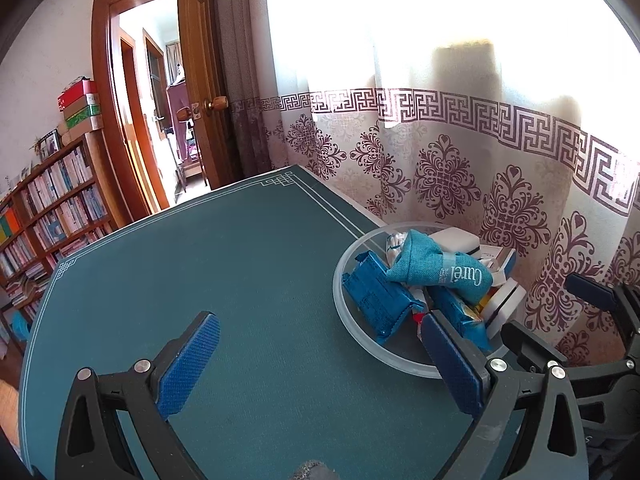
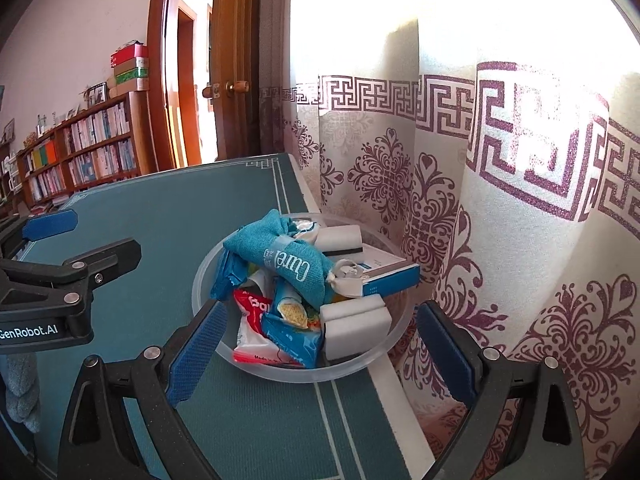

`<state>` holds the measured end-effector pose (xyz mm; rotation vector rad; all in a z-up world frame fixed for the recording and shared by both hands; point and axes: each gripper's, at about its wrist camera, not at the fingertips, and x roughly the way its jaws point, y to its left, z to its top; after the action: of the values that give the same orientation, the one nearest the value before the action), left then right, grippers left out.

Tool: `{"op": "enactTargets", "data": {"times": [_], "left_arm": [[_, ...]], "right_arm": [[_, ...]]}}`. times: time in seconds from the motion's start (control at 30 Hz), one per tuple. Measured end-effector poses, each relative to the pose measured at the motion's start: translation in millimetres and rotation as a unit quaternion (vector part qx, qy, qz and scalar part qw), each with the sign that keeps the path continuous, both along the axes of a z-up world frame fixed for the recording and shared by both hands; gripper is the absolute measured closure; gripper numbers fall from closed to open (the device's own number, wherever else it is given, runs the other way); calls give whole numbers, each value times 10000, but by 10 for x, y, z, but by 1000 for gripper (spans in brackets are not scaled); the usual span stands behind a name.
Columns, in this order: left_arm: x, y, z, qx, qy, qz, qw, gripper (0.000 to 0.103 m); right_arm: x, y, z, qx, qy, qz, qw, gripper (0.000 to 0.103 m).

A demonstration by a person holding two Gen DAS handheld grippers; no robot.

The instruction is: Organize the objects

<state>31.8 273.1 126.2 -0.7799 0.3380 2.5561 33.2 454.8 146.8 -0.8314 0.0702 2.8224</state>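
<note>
- Hovering over the bare green mat of the desk, the left gripper is standing released, its blue pads wide apart with nothing between them.
- Spreading to its widest, the right gripper is hanging released just before the bowl, grasping nothing, its two pads flanking the near rim.
- Sitting near the desk's right edge, beside the curtain, the clear plastic bowl is holding all the gathered things.
- Lying nearest in the bowl are a red snack packet, a blue snack packet and a white sponge block.
- Resting on top of the pile is a teal Curel pouch, with a blue-and-white box lying behind it toward the curtain.
- Hanging close behind the desk is the patterned curtain; further off, a bookshelf and an open wooden door are showing.
</note>
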Motion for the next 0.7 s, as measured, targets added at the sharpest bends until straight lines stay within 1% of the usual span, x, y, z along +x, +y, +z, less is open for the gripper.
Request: {"op": "enactTargets", "data": {"times": [0.27, 0.43, 0.7], "left_arm": [[28, 35, -42, -70, -48, -55, 9999, 0], [35, 52, -68, -71, -115, -87, 9999, 0], [57, 96, -117, -181, -135, -98, 9997, 0]], "right_arm": [[-101, -115, -167, 70, -250, 231, 9994, 6], [-104, -72, -182, 26, -223, 148, 9996, 6], [-105, -58, -197, 40, -212, 70, 9997, 6]]}}
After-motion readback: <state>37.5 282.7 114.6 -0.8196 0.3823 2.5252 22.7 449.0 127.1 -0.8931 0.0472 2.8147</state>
